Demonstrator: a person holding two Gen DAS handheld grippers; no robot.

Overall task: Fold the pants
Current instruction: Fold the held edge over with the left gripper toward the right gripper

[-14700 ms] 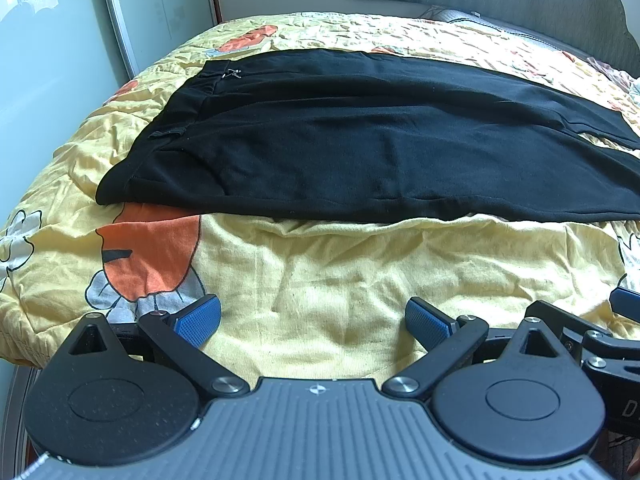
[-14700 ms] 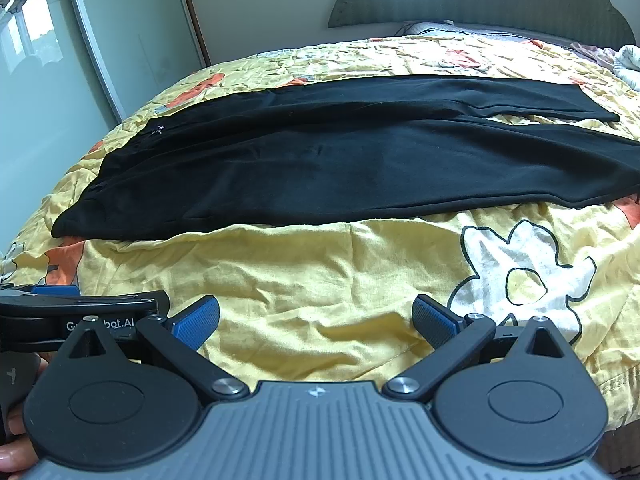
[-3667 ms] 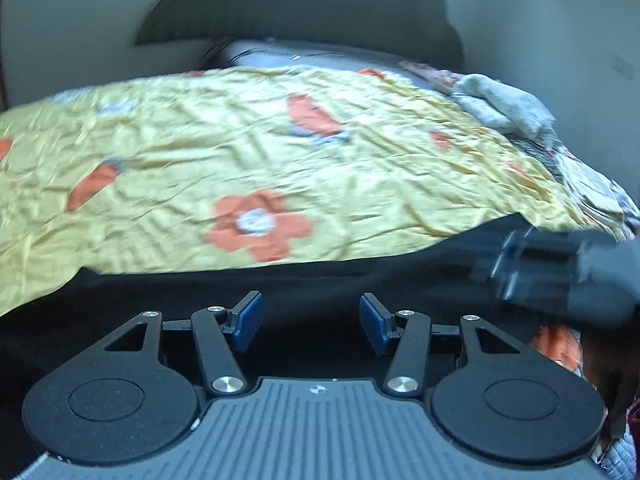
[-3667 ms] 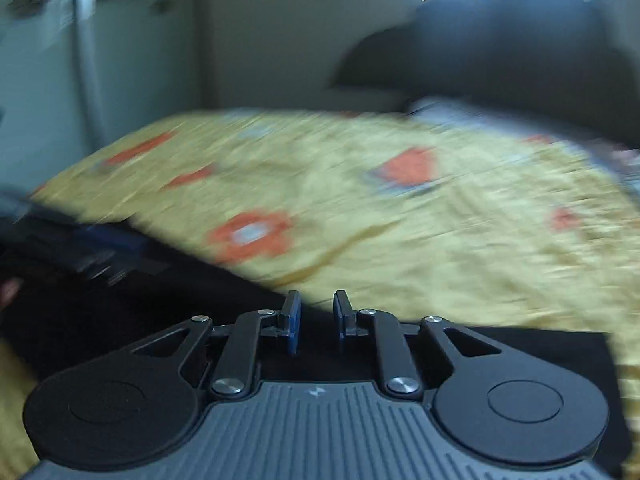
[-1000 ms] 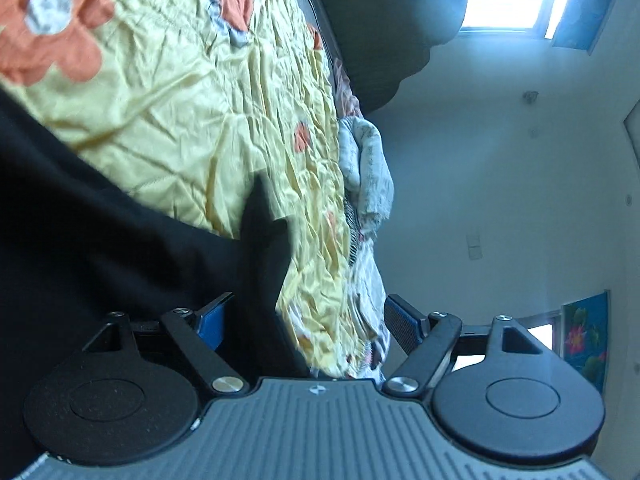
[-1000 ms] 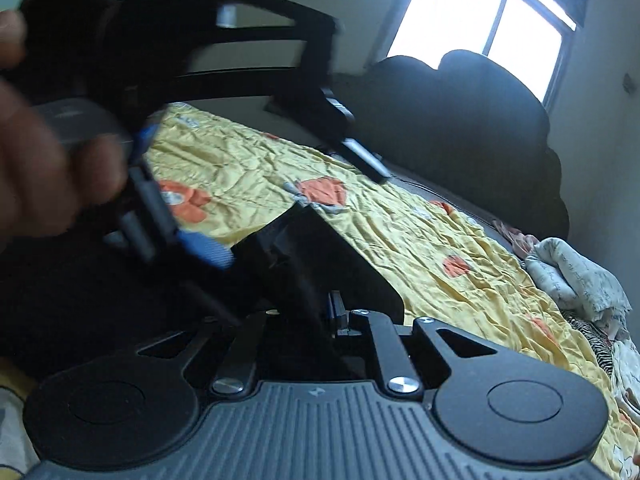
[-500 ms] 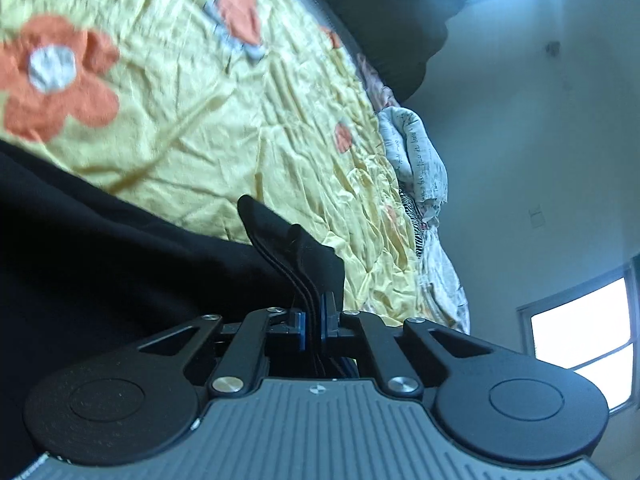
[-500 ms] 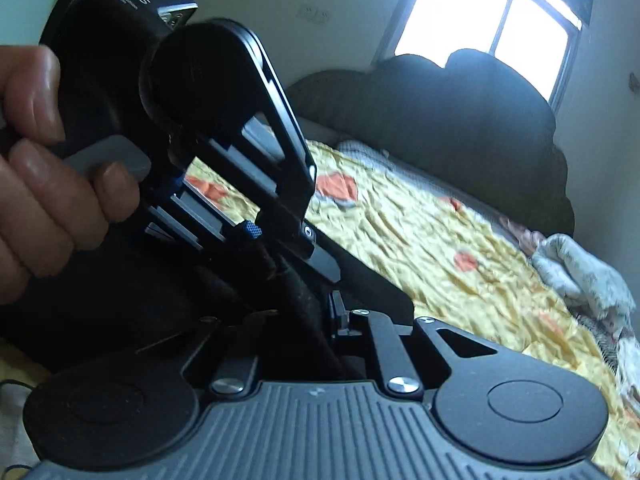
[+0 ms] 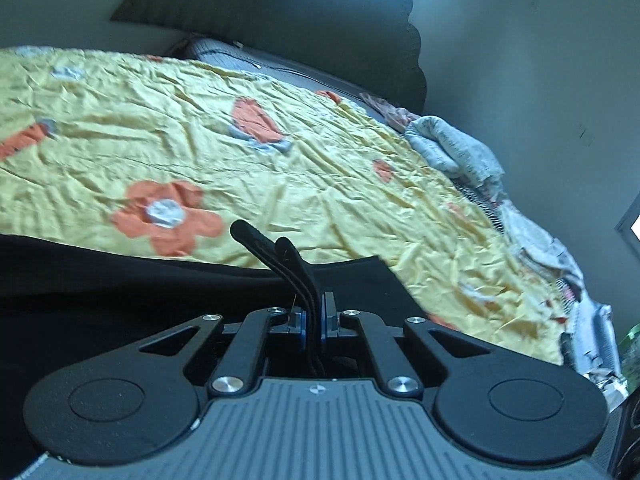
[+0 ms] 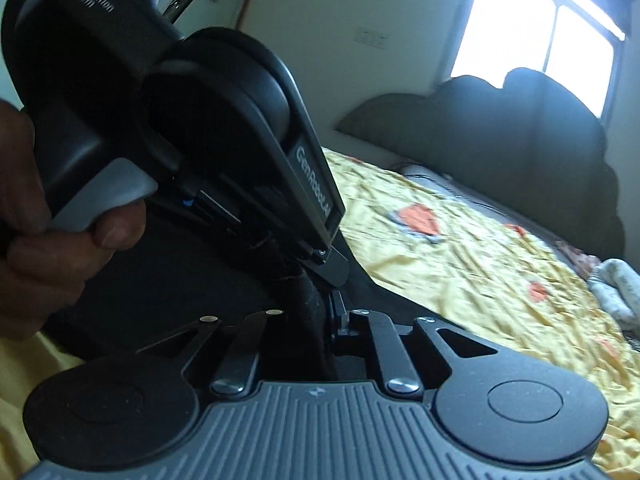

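The black pants [image 9: 120,288] lie across the yellow flowered bedspread [image 9: 160,120]. My left gripper [image 9: 313,322] is shut on a stacked black edge of the pants, which sticks up between its pads. My right gripper [image 10: 320,312] is shut on black pants cloth [image 10: 308,300] as well. The left gripper's body [image 10: 180,120], held in a hand [image 10: 48,248], fills the left of the right wrist view, just above and touching distance from the right fingers. The rest of the pants spreads dark behind it [image 10: 160,300].
A dark padded headboard [image 9: 280,32] and a grey pillow [image 9: 224,54] stand at the bed's far end. A heap of pale patterned clothes [image 9: 460,152] lies along the right edge of the bed. A bright window [image 10: 536,32] is behind the headboard.
The left gripper has closed on the pants edge and swung level with the bed. The two grippers have come close together, both gripping the cloth.
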